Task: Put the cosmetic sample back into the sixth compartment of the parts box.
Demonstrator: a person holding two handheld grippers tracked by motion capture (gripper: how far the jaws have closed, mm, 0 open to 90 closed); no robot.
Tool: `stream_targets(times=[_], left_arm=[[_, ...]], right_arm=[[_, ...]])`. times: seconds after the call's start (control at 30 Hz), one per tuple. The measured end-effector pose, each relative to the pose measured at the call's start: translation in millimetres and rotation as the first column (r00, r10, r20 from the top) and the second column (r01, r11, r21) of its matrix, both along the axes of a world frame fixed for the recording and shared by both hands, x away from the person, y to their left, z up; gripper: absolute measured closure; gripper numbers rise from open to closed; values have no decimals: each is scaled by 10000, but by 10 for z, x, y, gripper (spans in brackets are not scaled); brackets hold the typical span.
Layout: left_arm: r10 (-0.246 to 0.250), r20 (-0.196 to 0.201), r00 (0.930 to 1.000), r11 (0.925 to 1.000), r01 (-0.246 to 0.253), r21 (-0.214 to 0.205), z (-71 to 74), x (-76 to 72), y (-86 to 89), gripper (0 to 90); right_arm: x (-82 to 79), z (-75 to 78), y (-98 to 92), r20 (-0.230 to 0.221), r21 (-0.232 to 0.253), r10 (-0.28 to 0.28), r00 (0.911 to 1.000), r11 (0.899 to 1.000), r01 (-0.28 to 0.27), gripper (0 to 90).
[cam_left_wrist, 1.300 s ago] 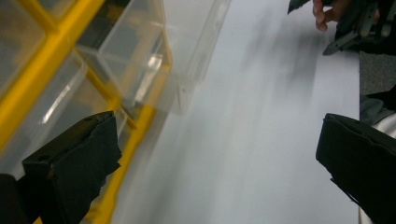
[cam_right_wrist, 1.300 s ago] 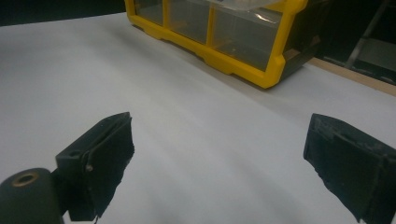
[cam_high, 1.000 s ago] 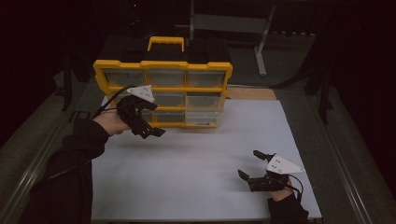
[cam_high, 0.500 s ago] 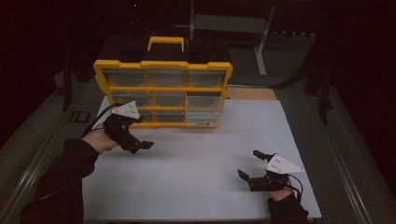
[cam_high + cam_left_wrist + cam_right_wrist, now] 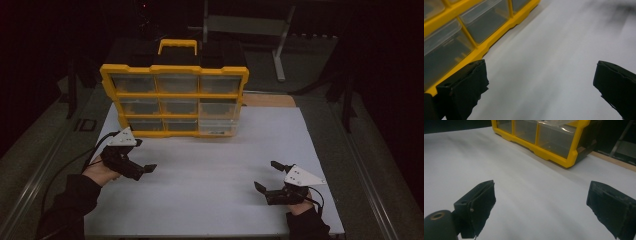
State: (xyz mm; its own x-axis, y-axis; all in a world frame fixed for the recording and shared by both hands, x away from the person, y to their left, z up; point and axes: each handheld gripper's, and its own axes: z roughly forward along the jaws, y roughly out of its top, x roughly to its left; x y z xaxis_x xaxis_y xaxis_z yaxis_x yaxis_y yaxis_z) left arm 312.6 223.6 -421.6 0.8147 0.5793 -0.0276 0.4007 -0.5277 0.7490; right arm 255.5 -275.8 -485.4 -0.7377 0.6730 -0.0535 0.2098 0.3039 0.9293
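On the white counter (image 5: 220, 165), toward its far edge, stands a yellow organizer case (image 5: 175, 100) with clear-fronted drawers in three rows and a yellow carry handle (image 5: 177, 46) on top. It sits upright, its drawer faces turned toward the person, and its base rests on the white surface. Behind its right corner a strip of bare wood (image 5: 270, 100) shows at the counter's far edge. Farther back, in the dark, a grey metal stand (image 5: 280, 45) rises beyond the counter.

Near the left edge, the left claw (image 5: 145, 170) is held in a hand (image 5: 102, 170) low over the surface, well short of the case, its jaws pointing toward the middle of the counter. Its jaws stand wide apart with nothing between them; in the left gripper view the white surface lies between the two black pads, and the case's lower drawers run along the upper left. A black cable (image 5: 75, 170) trails from it off the left side.

Near the right front corner, the right claw (image 5: 267, 177) rests close to the surface, jaws spread wide and empty, aimed toward the left. In the right gripper view, open white counter lies between it and the case's bottom corner; nothing stands in that stretch.
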Motion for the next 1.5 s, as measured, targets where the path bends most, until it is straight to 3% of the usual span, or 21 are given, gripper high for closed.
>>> stream_targets(times=[0.3,0.5,0.6,0.77,0.83,1.0,1.07,1.1,1.13,1.17,1.2,1.23,1.27,1.33,1.4,1.43,1.47,1.5], left_arm=[[1037,202,9944,9933,-1025,-529,-225,-149,149,1],[1744,382,9839,9827,-1715,-693,-372,-277,207,1],[2079,587,9764,9774,-2051,-511,-465,-362,195,1],[2466,734,9663,9683,-2427,-592,-554,-431,188,1],[2910,835,9531,9556,-2853,-738,-619,-477,199,1],[3311,853,9397,9419,-3237,-900,-708,-524,218,1],[3583,997,9283,9323,-3502,-901,-737,-537,213,2],[3583,997,9283,9323,-3502,-901,-737,-537,213,2],[3950,1066,9125,9167,-3840,-1103,-753,-540,229,2],[3950,1066,9125,9167,-3840,-1103,-753,-540,229,2],[4334,1286,8920,9003,-4222,-1059,-761,-542,246,2],[4334,1286,8920,9003,-4222,-1059,-761,-542,246,2],[4607,1412,8763,8872,-4500,-1018,-764,-546,265,2],[4857,1392,8630,8735,-4732,-1142,-769,-552,287,2],[5177,1468,8429,8549,-5030,-1268,-779,-567,301,2],[5177,1468,8429,8549,-5030,-1268,-779,-567,301,2],[5468,1447,8247,8367,-5322,-1292,-789,-572,310,2],[5468,1447,8247,8367,-5322,-1292,-789,-572,310,2]], right_arm=[[-2,2,-1,-1,41,6,10000,10000,-6,84],[-3,0,4,5,-9,21,10000,10000,-21,84],[-2,-2,4,-17,18,6,10000,10000,-6,84],[-5,-2,10,-3,-42,46,10000,10000,-46,84],[-4,-2,9,-2,-44,45,10000,10000,-45,84],[-2,-5,11,-31,-21,42,10000,10000,-42,84],[-1,-6,12,-29,-60,48,10000,10000,-48,84],[-3,-7,13,-37,-50,54,10000,10000,-54,84],[-2,-7,13,-41,-54,63,10000,10000,-63,84],[-2,-7,13,-41,-54,63,10000,10000,-63,84],[-1,-10,14,-76,-45,49,10000,10000,-49,84],[-1,-10,14,-76,-45,49,10000,10000,-49,84],[0,-11,15,-87,-51,65,9999,10000,-65,84],[-2,-12,18,-60,-79,71,10000,9999,-71,84],[-2,-13,18,-38,-89,80,10000,9999,-80,84],[-2,-13,18,-38,-89,80,10000,9999,-80,84],[-3,-13,20,-28,-103,86,10000,9999,-86,84],[-3,-13,22,-15,-128,79,10000,9999,-79,84]])
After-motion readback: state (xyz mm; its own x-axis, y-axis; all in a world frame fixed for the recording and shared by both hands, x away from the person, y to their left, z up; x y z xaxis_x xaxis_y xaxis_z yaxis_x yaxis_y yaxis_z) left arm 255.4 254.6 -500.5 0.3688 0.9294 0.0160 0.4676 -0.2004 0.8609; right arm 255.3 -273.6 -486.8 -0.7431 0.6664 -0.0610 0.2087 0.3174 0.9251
